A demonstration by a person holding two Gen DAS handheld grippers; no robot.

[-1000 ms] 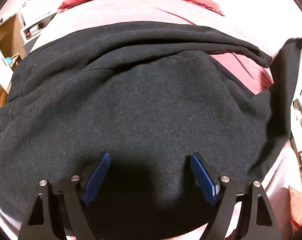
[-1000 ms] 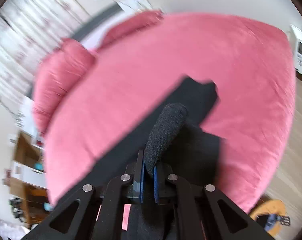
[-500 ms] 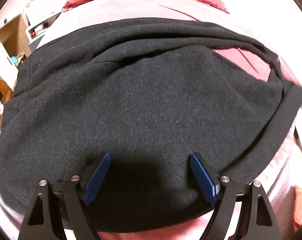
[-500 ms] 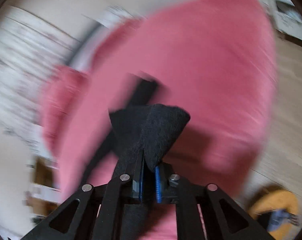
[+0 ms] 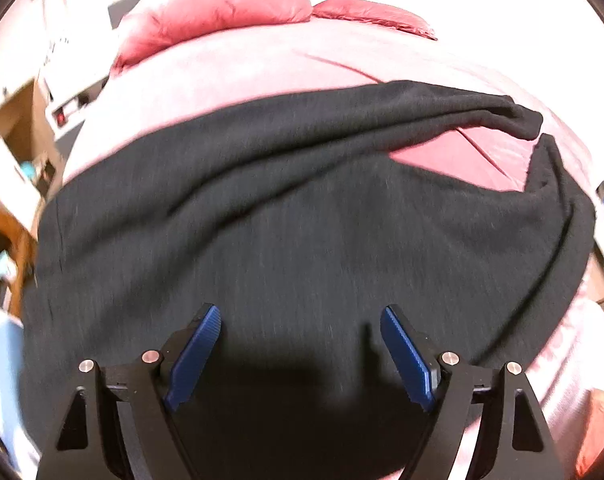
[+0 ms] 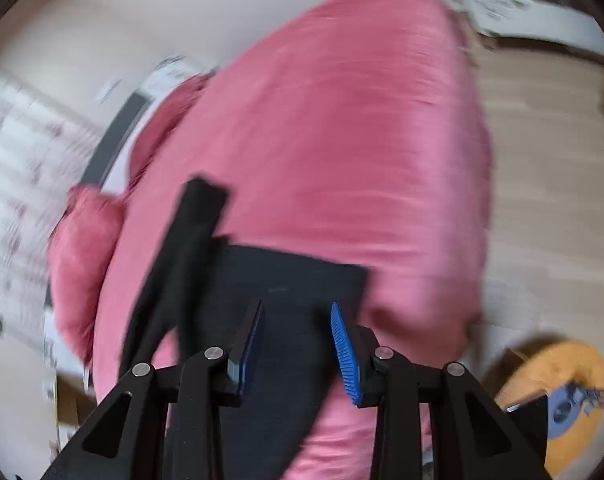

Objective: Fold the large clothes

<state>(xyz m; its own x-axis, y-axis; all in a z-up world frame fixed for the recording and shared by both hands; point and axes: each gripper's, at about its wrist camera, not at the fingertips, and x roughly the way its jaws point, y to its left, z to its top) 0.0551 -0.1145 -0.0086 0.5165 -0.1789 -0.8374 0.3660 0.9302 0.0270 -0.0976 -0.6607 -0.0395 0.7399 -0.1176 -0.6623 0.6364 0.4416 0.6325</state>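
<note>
Now black garment on pink bed

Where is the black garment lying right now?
The black garment lies spread across the pink bed cover, filling the left wrist view below the pink pillows. In the right wrist view it sits on the bed's near left part, under the right gripper.

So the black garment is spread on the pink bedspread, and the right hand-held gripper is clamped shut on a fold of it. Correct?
Not quite. The black garment does lie on the pink bedspread, but the right hand-held gripper is not clamped: the right wrist view shows its jaws apart, having just been opening, with the cloth lying loose below them.
</note>
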